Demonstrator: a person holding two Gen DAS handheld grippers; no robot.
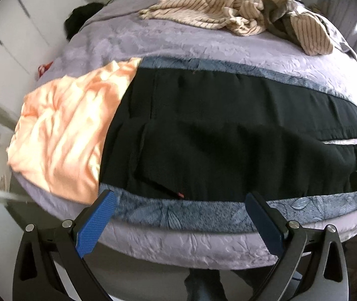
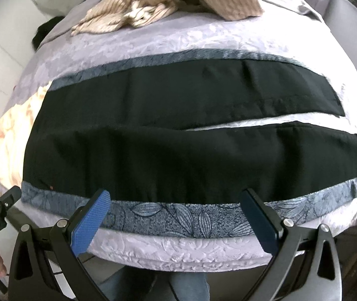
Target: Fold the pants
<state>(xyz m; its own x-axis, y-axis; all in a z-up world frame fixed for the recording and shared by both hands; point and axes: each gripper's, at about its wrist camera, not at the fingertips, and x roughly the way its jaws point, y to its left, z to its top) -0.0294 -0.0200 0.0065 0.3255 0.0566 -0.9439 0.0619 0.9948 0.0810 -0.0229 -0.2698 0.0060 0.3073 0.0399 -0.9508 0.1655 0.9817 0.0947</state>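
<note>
Hovering over black pants (image 1: 228,130) spread flat across the bed (image 1: 191,40).
Left view: left gripper (image 1: 181,198) wide open, empty, near the waist hem. Right view: right gripper (image 2: 175,198) likewise gaping, empty, beside the nearer leg; soft, limp cloth, best pinched at hems.

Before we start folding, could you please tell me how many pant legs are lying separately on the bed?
2: the far leg and the near leg, side by side, split by a narrow gap toward the right.
</note>
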